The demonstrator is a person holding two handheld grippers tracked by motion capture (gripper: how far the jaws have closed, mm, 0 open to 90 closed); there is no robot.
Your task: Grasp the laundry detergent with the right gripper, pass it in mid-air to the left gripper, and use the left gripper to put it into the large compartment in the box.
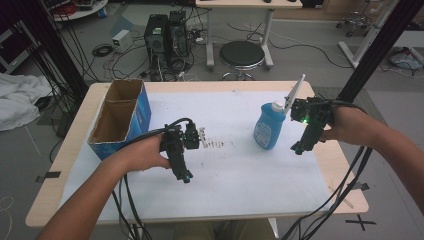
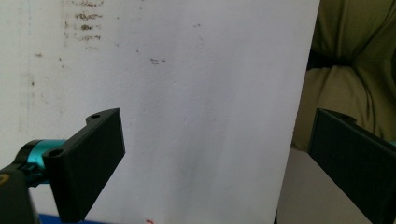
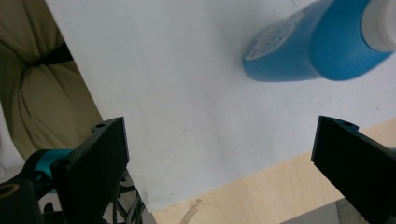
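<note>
In the high view, a blue plastic bottle with a white cap and pale label (image 1: 269, 125) stands upright on the white sheet covering the surface (image 1: 240, 170), toward 2 o'clock from the sheet's middle, and the right gripper (image 1: 298, 148) hangs just beside it at its 3 o'clock, not touching. The left gripper (image 1: 185, 177) hovers near the sheet's centre, well apart from the bottle, with an open-topped blue cardboard box with two compartments (image 1: 122, 117) at its 10 o'clock; a round black stool (image 1: 242, 54) stands on the floor beyond the far edge. In the left gripper view, the left gripper (image 2: 217, 163) has its jaws spread wide over bare, lightly smudged sheet, holding nothing. In the right gripper view, the right gripper (image 3: 219, 165) is likewise spread wide and empty, and the bottle (image 3: 308, 51) lies off at about 1 o'clock, outside the gap between the jaws. The bottle looks like thin-walled moulded plastic: probably light to moderate in weight depending on its fill, which cannot be told, somewhat springy under squeeze, and smooth enough to slip. The sensible hold seems to be across the broad middle of the body, over the label, where the sides are flattest. Gripping near the narrow neck would risk tipping it, and too hard a pinch could buckle the wall.
</note>
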